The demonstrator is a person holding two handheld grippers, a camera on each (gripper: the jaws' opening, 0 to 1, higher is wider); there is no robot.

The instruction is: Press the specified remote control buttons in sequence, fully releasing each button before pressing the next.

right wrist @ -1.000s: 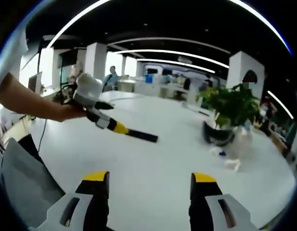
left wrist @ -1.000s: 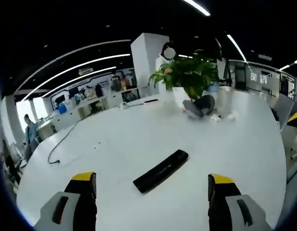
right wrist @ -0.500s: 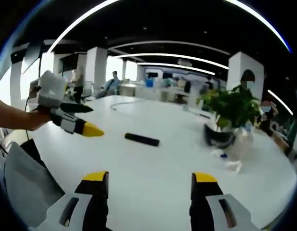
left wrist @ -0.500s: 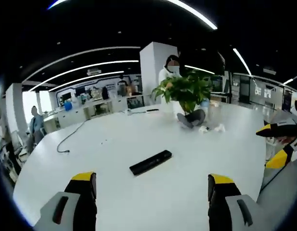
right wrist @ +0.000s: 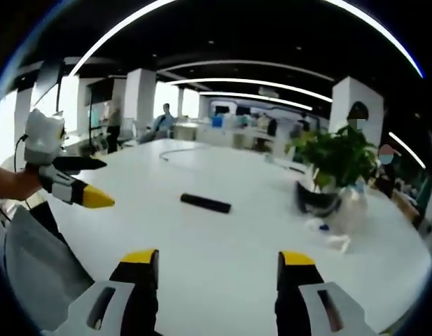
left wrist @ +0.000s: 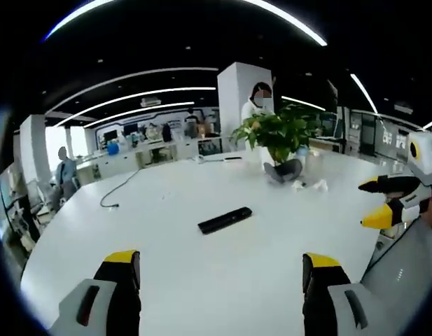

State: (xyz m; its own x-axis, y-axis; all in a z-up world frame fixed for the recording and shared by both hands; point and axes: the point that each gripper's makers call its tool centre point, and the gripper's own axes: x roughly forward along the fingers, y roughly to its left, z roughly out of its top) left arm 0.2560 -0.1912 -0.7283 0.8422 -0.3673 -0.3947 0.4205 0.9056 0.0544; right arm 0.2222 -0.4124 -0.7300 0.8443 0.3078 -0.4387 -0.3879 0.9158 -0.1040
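A: What changed since a second ago?

B: The left tool (right wrist: 89,183) has drawn back from above the slim black remote control (left wrist: 225,220) and now hangs off to the side, well apart from it.

A: And the tools' state?

B: Both are released, yellow-tipped jaws spread, nothing held. The right tool (left wrist: 375,203) hovers beside the bench edge.

A: The remote?

B: Flat on the round white bench (left wrist: 201,273), near its middle, untouched. Farther off stands a leafy green potted plant (right wrist: 332,164), crumpled white paper (left wrist: 310,185) just beside it.
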